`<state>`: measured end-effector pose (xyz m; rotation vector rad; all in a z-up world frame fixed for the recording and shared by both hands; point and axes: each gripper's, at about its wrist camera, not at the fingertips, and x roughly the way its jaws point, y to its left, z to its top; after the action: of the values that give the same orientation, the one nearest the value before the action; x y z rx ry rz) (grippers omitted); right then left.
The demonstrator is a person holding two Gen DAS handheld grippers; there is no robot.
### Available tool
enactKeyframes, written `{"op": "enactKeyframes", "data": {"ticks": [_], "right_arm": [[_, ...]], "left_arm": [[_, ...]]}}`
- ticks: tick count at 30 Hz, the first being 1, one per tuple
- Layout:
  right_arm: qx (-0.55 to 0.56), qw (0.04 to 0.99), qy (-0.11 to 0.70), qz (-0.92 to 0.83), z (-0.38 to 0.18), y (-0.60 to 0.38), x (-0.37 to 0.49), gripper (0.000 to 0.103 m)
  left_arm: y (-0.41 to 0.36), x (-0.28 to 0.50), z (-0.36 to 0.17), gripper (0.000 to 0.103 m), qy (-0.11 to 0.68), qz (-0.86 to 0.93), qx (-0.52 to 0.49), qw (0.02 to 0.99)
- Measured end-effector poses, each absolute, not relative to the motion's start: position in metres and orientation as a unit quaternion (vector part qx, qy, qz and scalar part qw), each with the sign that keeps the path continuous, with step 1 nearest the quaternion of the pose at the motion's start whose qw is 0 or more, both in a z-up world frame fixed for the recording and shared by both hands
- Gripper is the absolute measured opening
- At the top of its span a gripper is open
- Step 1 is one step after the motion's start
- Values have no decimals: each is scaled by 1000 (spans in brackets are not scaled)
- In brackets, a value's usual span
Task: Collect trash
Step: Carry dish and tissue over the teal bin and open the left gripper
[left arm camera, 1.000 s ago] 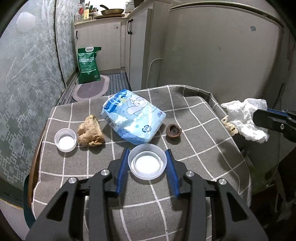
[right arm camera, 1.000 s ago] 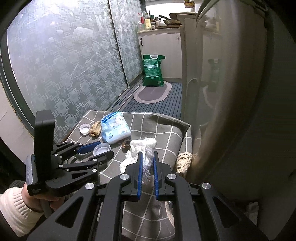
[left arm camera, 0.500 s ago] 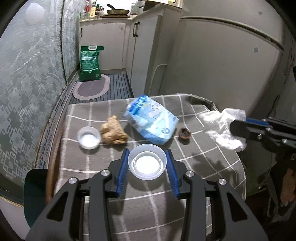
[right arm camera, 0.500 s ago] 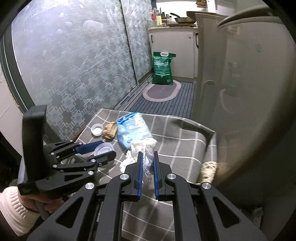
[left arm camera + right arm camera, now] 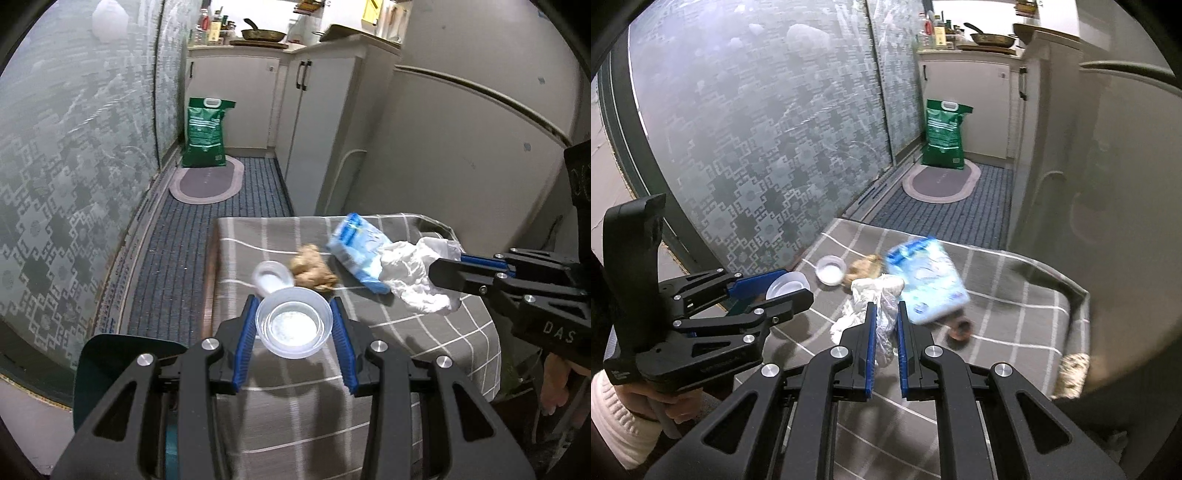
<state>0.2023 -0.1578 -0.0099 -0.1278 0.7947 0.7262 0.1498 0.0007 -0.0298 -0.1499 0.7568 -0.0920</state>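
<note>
The left gripper (image 5: pixel 294 326), black with blue pads, is closed on a clear round plastic cup (image 5: pixel 294 322) with a white bottom; the cup is gripped at its two sides and is held above the table. The right gripper (image 5: pixel 886 341) is closed narrowly on a crumpled white plastic bag (image 5: pixel 877 308), which is pinched between the two blue pads and hangs out in front of them. In the left wrist view the same bag (image 5: pixel 417 275) is seen at the tip of the right gripper (image 5: pixel 448 275), over the right part of the table.

Behind the grippers, a large frosted glass sliding door (image 5: pixel 757 122) with a square pattern is seen at the left, and a pale refrigerator (image 5: pixel 461 147) at the right. A small table covered with a grey checked cloth (image 5: pixel 406 350) is placed between them. A green sack (image 5: pixel 205 133) is stood on the floor beside an oval grey mat (image 5: pixel 207 184).

On the cloth, a light blue soft pack (image 5: pixel 927 280) is laid, with a crumpled brown paper ball (image 5: pixel 312 271) just beside it. A second small clear cup (image 5: pixel 831 269) is placed next to the brown ball. A small dark brown round piece (image 5: pixel 958 328) is seen near the blue pack.
</note>
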Motion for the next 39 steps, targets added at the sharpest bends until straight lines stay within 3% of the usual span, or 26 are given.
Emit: {"op": "enactKeyframes", "data": {"ticks": [15, 39], "right_arm": [[-73, 837, 372, 393, -7, -95, 193, 10], [-85, 808, 372, 449, -14, -5, 184, 10]], "left_arm": [[80, 123, -32, 42, 372, 9, -87, 924], [156, 98, -85, 44, 461, 49, -81, 882]]}}
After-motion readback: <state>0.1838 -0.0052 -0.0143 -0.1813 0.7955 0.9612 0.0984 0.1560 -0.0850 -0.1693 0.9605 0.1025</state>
